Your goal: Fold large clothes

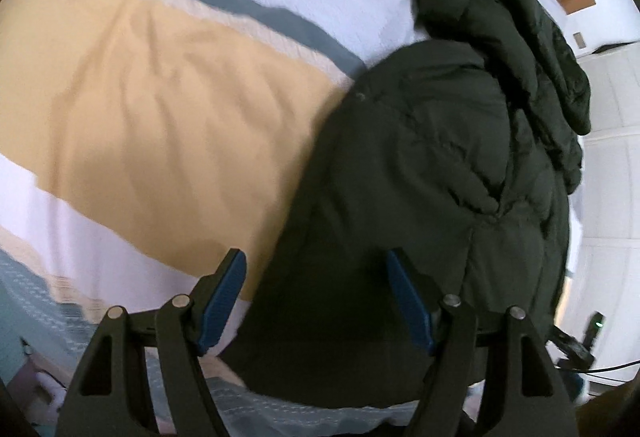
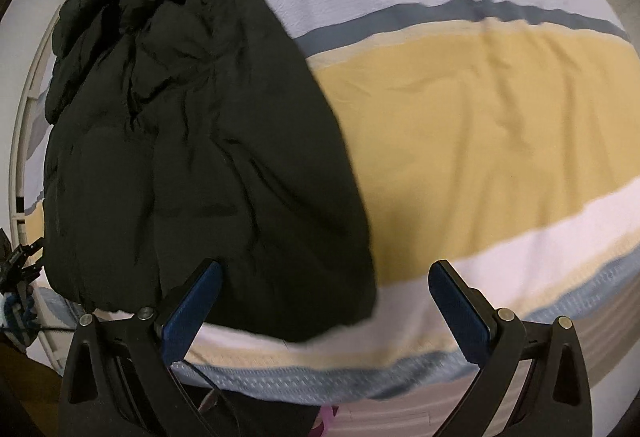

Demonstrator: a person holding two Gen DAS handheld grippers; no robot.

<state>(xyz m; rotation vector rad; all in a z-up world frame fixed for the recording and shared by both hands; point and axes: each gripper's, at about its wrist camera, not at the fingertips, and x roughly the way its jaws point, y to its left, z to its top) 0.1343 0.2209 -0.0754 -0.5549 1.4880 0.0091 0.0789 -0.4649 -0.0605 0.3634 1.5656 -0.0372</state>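
A dark puffer jacket [image 1: 432, 173] is laid on the striped bed cover [image 1: 160, 109], bunched toward the bed's far edge, its hem near the bed's near edge. The left claw [image 1: 316, 301] is held with fingers apart above the hem, nothing gripped. The right claw [image 2: 324, 307] is likewise spread wide, empty, over the jacket's near corner [image 2: 340, 309] and the cover [image 2: 480, 117].
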